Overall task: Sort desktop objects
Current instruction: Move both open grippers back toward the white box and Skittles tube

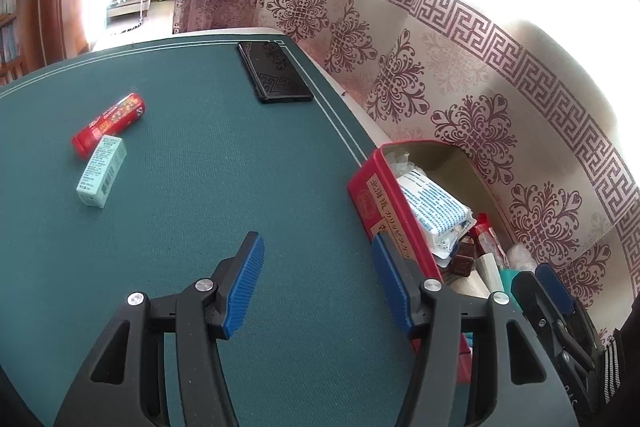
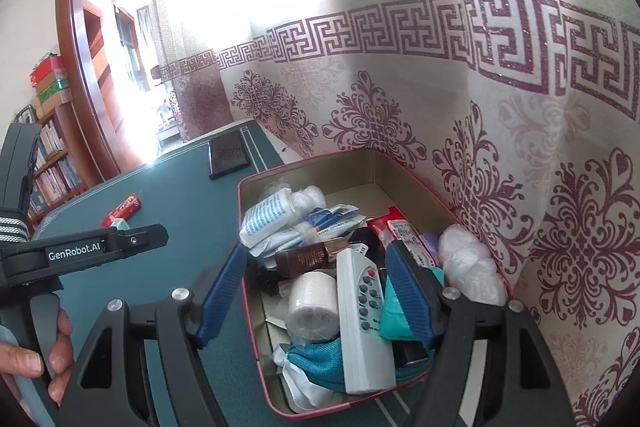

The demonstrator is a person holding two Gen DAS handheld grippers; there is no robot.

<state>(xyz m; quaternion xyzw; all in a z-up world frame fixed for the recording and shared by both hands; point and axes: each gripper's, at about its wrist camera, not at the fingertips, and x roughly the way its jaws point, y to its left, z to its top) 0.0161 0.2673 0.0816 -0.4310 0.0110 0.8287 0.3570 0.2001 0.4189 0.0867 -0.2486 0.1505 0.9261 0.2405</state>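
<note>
A red tin box [image 2: 256,183] full of small items stands at the table's right edge; it also shows in the left wrist view [image 1: 372,203]. My right gripper [image 2: 316,287] is open and empty just above it, over a white remote [image 2: 362,323] and a tape roll [image 2: 314,301]. My left gripper [image 1: 318,283] is open and empty over the green table mat [image 1: 200,187], left of the box. A red tube [image 1: 109,125] and a pale green carton [image 1: 102,171] lie together at the far left. A black phone [image 1: 274,71] lies at the far edge.
A patterned curtain [image 2: 480,147] hangs close behind the box and the table edge. The box holds a white-blue packet [image 2: 266,213], a brown bottle [image 2: 306,259], teal cloth [image 2: 320,359] and plastic wrap [image 2: 468,263]. A doorway and bookshelf are far left.
</note>
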